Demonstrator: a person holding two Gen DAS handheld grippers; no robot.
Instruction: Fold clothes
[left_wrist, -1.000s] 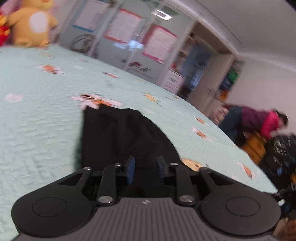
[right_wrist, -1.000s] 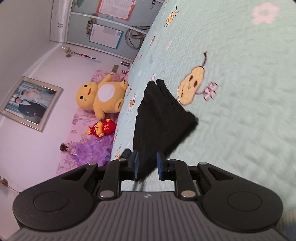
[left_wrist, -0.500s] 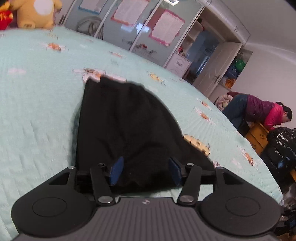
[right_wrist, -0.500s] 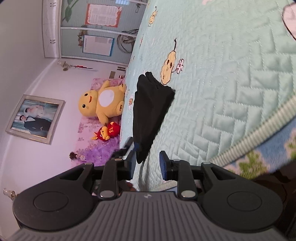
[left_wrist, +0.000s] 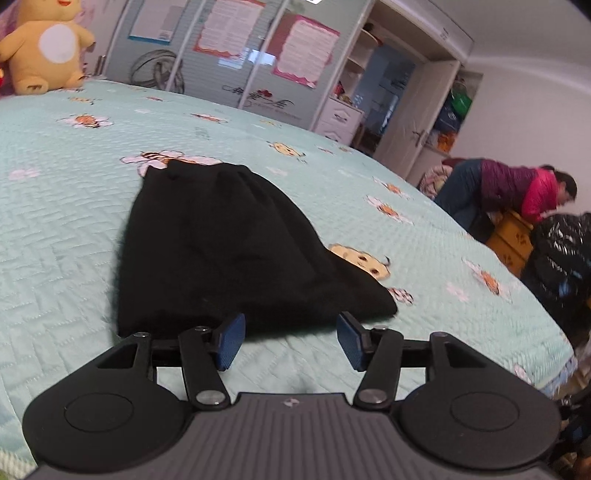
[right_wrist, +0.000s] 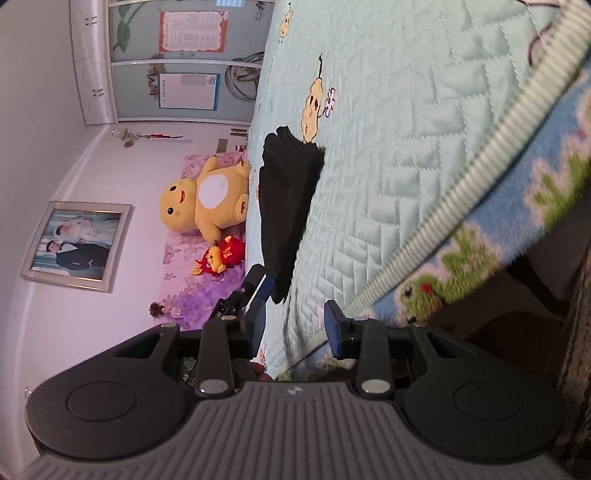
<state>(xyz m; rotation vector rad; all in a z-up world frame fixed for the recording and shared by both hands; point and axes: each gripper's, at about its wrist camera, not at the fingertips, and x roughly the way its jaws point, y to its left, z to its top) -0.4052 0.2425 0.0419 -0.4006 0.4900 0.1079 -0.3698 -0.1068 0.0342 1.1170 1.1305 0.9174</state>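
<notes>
- Two sets of tongs in play, both empty: left tongs (left_wrist: 290, 340) stand wide with only bare quilt between the blue pads; right tongs (right_wrist: 294, 325) are narrower and their jaws are opening, nothing between them either.
- Task item: the black knit garment, folded into a tapered flat bundle (left_wrist: 229, 251), lies on the mint-green quilted bedspread with bee and flower prints (left_wrist: 55, 221), near the bed's front edge. In the right wrist view the same garment (right_wrist: 288, 199) sits well ahead of the tongs, with the left tongs just beside its near end.
- Left pads hover just short of the garment's near hem; not touching it as far as I can tell.
- Right wrist view is rolled sideways and sits at the bed's edge; the striped border and blue fleecy sheet below (right_wrist: 480, 236) fill its lower right.
- Step, my read: a fold looks complete and the cloth released; both tongs are off it.
- Next move likely needs: either one more fold (pinch the wide near hem with both tongs, carry it toward the narrow far end) or a lift of the bundle to set it aside. Can't tell which.
- Risk: the knit is thick and slack, so a one-sided pinch may drag the layers apart.
- Background: yellow plush toy (left_wrist: 44, 44) at the bed's head; a person in a red jacket (left_wrist: 517, 188) bent over beside the bed, clear of the work.
</notes>
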